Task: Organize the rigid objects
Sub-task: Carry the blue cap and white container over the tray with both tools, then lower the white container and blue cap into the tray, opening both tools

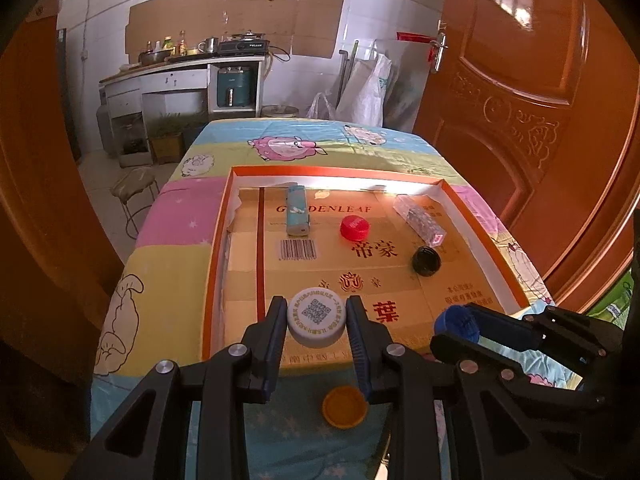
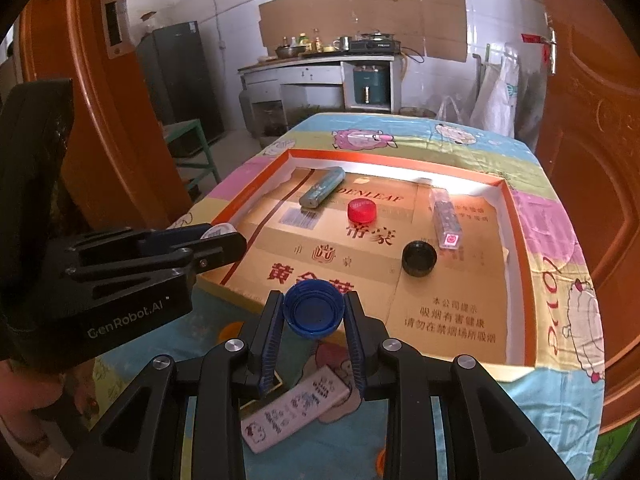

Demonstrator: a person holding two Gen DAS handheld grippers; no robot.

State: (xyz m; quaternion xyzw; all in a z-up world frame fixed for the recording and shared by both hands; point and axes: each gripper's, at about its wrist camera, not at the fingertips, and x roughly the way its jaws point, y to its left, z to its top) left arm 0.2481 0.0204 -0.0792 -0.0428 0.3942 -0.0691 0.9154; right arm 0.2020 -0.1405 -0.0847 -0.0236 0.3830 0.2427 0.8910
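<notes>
My left gripper (image 1: pixel 317 320) is shut on a white bottle cap (image 1: pixel 316 318) with a QR code on top, held over the near edge of the orange-rimmed cardboard tray (image 1: pixel 484 232). My right gripper (image 2: pixel 313 314) is shut on a blue cap (image 2: pixel 313 312), hollow side up, just short of the tray's near rim (image 2: pixel 256 302). Inside the tray lie a light blue lighter (image 1: pixel 297 216), a red cap (image 1: pixel 354 227), a black cap (image 1: pixel 426 261) and a clear plastic box (image 1: pixel 420 217). The right gripper (image 1: pixel 460 326) also shows at the lower right of the left wrist view.
An orange cap (image 1: pixel 345 406) lies on the cartoon-print cloth (image 1: pixel 160 280) below my left fingers. A white patterned lighter (image 2: pixel 296 410) lies on the cloth under my right gripper. A wooden door (image 1: pixel 532 80) stands close on the right; a stool (image 1: pixel 134 188) stands left of the table.
</notes>
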